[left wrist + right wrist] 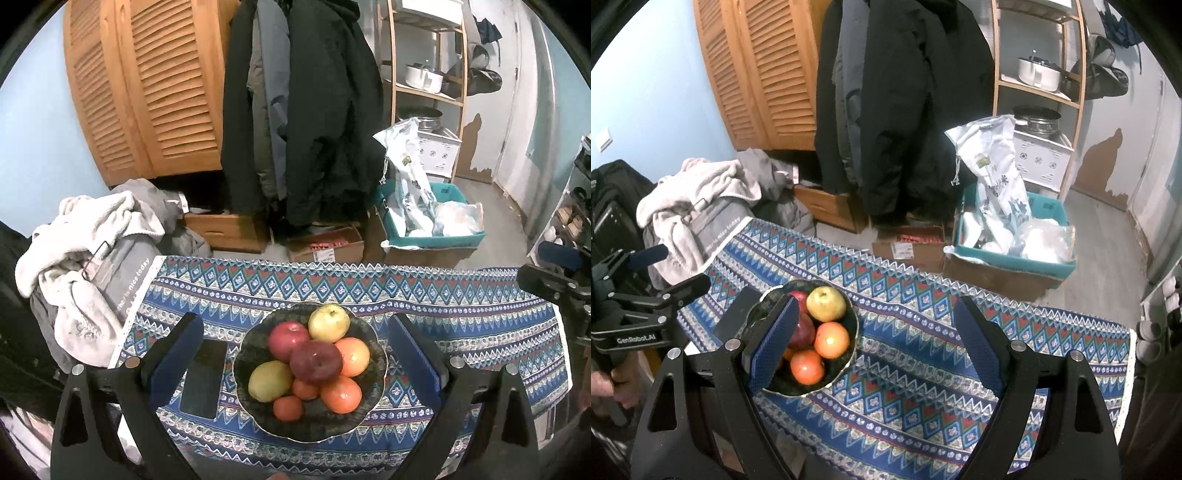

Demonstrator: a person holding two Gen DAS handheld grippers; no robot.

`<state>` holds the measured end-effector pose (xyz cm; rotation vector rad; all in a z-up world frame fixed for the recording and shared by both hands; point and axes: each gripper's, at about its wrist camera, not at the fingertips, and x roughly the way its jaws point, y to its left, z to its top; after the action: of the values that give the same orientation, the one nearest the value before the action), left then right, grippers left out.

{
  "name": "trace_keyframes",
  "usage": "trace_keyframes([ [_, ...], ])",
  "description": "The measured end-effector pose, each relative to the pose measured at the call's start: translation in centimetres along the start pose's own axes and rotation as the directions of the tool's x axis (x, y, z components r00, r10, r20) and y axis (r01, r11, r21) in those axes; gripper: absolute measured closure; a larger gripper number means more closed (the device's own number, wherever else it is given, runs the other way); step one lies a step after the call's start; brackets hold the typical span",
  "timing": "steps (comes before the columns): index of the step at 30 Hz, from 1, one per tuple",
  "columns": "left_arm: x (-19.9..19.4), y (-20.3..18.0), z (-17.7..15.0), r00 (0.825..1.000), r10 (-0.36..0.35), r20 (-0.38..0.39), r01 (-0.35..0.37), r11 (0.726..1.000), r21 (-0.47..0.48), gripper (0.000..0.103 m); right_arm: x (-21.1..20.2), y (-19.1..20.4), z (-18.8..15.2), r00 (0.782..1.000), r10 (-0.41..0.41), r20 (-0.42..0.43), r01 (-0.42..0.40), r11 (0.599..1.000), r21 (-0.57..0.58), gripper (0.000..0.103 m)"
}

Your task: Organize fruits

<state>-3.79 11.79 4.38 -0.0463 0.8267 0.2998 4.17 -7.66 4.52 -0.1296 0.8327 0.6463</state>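
The main hazard is the stacked fruit in the bowl (373, 391): the pile is heaped, so pulling a lower piece or nudging the top one can send neighbours rolling over the rim onto the cloth (461, 314) and off the table edge. Working from the left of the left wrist view, a dark flat phone (204, 378) lies just beside the bowl; a finger descending on that side can strike it or slide it. Next comes the left gripper (295, 354), empty, jaws spread wide on either side of the bowl and above it; a straight closing motion at this span catches the bowl rim rather than one fruit, and can tip or drag the bowl. Inside the bowl, a green pear (269, 380) sits at the left, a red apple (288, 339) behind it, a dark red apple (316, 361) on top at the centre, a yellow apple (328, 323) at the back, two small tangerines (288, 408) at the front, and two oranges (341, 393) at the right. All skins look smooth, glossy and firm, so judged slippery under the pads. The right gripper (875, 349) is likewise open and empty, hovering with its left finger over the bowl and bare cloth between its fingers; both tools reaching in together risks a collision.
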Motion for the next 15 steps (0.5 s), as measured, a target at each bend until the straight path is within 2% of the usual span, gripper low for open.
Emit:
trace_keyframes([
  [15,-0.07,-0.53,-0.02,1.0,0.016,0.004,-0.016,1.0,0.027,0.002,0.0,0.09,-0.02,1.0,-0.002,0.0,0.002,1.0,0.001,0.019],
])
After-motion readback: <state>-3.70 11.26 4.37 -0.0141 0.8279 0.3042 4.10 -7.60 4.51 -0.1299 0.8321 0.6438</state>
